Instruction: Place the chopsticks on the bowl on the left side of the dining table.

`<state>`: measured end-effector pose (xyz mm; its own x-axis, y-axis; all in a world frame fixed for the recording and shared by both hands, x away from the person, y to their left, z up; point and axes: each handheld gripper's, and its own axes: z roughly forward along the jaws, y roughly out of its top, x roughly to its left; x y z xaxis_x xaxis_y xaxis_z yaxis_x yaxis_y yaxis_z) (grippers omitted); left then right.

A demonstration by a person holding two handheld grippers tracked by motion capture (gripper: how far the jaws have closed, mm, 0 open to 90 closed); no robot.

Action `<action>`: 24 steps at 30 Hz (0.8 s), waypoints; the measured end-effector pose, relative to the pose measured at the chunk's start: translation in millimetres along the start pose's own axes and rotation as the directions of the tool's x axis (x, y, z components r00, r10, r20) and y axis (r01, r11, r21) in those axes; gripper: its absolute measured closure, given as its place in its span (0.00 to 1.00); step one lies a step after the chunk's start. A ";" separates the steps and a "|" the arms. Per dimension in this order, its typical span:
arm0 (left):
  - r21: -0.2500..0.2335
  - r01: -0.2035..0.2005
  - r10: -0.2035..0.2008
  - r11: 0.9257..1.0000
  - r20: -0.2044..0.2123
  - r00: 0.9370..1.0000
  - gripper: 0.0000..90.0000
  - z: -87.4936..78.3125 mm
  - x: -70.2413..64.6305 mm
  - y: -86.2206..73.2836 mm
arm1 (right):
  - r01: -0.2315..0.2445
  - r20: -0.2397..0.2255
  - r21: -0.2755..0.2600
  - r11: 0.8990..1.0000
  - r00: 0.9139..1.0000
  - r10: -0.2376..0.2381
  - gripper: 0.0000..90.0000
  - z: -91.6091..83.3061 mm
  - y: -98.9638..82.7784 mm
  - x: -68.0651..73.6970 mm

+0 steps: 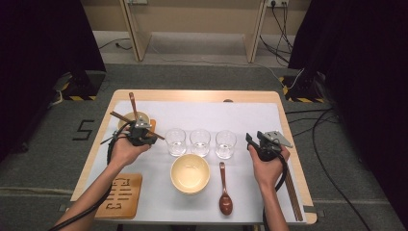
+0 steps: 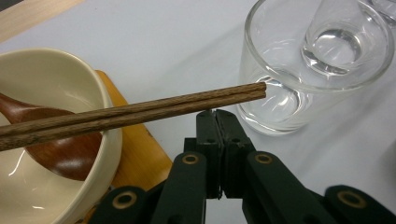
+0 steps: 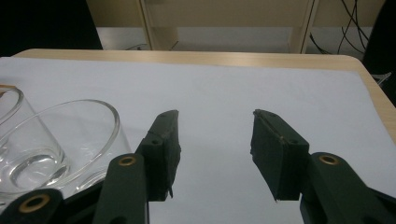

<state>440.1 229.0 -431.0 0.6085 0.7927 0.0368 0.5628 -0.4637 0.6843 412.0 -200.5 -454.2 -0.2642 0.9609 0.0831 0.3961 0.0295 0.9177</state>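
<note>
at the table's left edge, the left gripper [image 1: 140, 134] hovers beside a cream bowl [image 1: 131, 119] that sits on an orange coaster [image 2: 135, 154] near the far left corner. its jaws are pressed together with nothing between them, and a pair of wooden chopsticks [image 2: 140, 111] lies across the bowl's rim just past the jaw tips; whether the tips touch the sticks cannot be told. a brown spoon [image 2: 60, 149] rests inside that bowl. just beside it stands the first glass [image 2: 308, 60] of three in a row across the middle of the table. near the right edge, the right gripper [image 3: 215, 154] holds its jaws wide apart over bare white table cover [image 3: 224, 88], empty. a second cream bowl [image 1: 190, 173] and another spoon [image 1: 224, 192] lie toward the near edge.
</note>
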 end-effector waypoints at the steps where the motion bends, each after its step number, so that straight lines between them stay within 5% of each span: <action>1: 0.000 0.003 -0.003 1.000 0.000 1.000 0.97 0.9 0.4 0.3 | 0.001 0.000 0.000 1.000 1.000 -0.001 0.58 0.0 0.0 0.0; 24: -0.010 0.013 -0.013 1.000 0.004 1.000 0.97 11.3 1.6 6.2 | -0.002 0.001 -0.001 1.000 1.000 0.002 0.58 -0.8 0.6 -1.3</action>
<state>450.9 222.9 -434.9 0.6035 0.7969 0.0249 0.5648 -0.4494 0.6921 411.9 -201.9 -453.4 -0.2625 0.9612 0.0844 0.3955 0.0274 0.9181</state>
